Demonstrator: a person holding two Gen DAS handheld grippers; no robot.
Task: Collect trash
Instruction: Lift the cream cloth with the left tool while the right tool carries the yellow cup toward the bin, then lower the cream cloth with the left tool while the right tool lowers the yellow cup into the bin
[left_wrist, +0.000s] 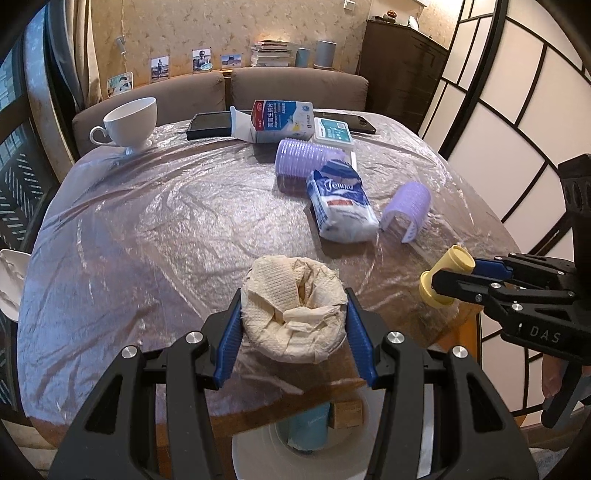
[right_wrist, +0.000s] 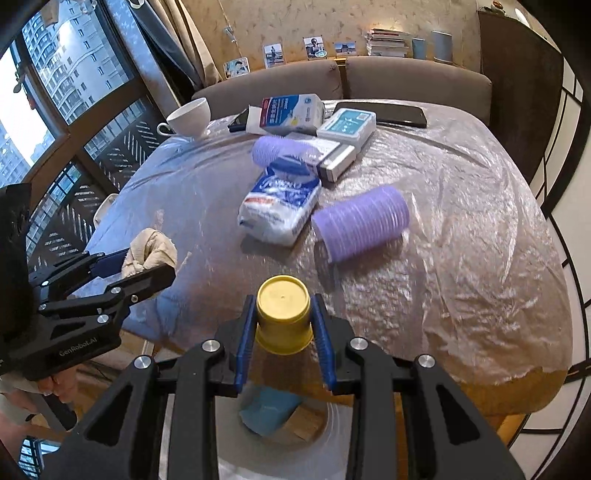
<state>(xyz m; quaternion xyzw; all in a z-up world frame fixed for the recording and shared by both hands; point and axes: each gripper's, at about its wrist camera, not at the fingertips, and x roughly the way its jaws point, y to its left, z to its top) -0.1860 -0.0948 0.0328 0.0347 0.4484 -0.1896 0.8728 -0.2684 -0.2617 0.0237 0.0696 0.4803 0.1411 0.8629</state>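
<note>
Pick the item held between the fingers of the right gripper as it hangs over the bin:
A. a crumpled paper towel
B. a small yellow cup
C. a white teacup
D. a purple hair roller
B: in the right wrist view the blue fingers of the right gripper press on both sides of the small yellow cup; the crumpled paper towel sits in the left gripper.

The right hand-held gripper (left_wrist: 452, 280) carries "DAS" on its black body. The left hand-held gripper (right_wrist: 155, 264) reads "GenRobot.AI". The blue-and-white tissue pack (left_wrist: 341, 205) mid-table shows "Tempo", blurred.
</note>
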